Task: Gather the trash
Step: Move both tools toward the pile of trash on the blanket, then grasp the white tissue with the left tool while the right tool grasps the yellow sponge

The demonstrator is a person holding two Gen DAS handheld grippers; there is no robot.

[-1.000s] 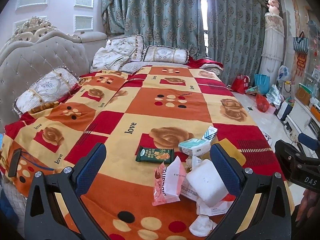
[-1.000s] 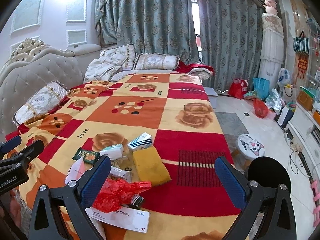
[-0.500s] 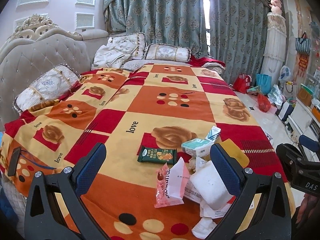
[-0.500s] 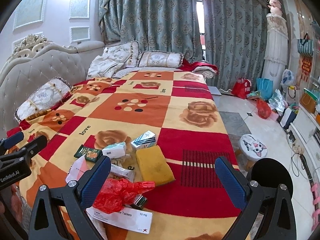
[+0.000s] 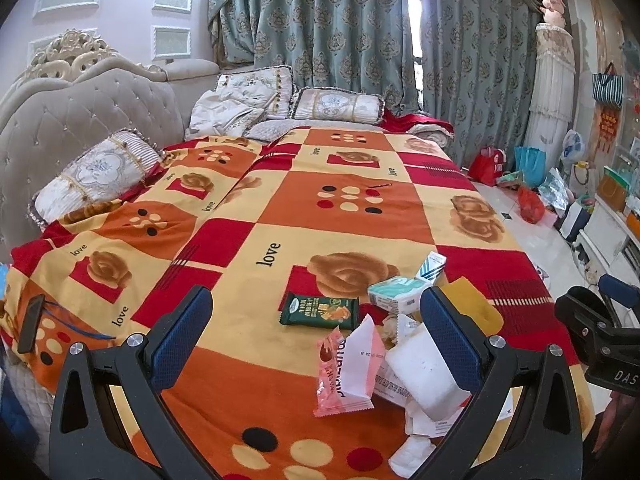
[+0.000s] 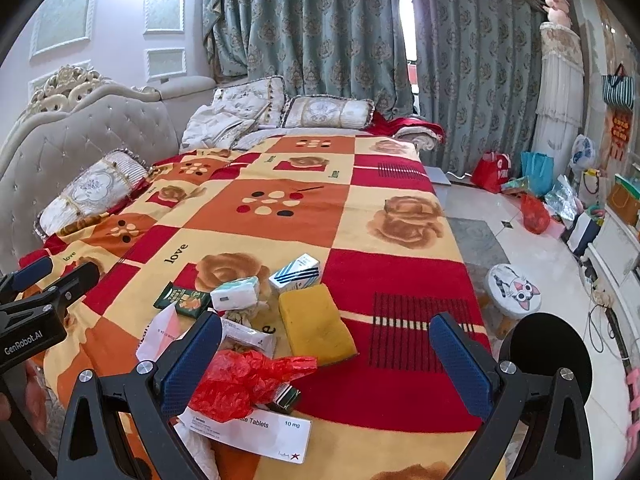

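Bed [image 5: 248,360]: blanket printed "love"; white box [image 6: 256,432] marked "Tablets 10 mg"; green wrapper [image 5: 319,311] (text unreadable). Left gripper [image 5: 316,336] and right gripper [image 6: 326,354]: jaws wide, empty.

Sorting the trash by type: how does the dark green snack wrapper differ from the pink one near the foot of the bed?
The green wrapper lies flat on the blanket, looks sealed and stands apart from the pile. The pink wrapper is paler, torn open with its white inside showing, crumpled and partly raised, and touches the white boxes beside it. Both are small foil-type snack packets within the trash cluster.
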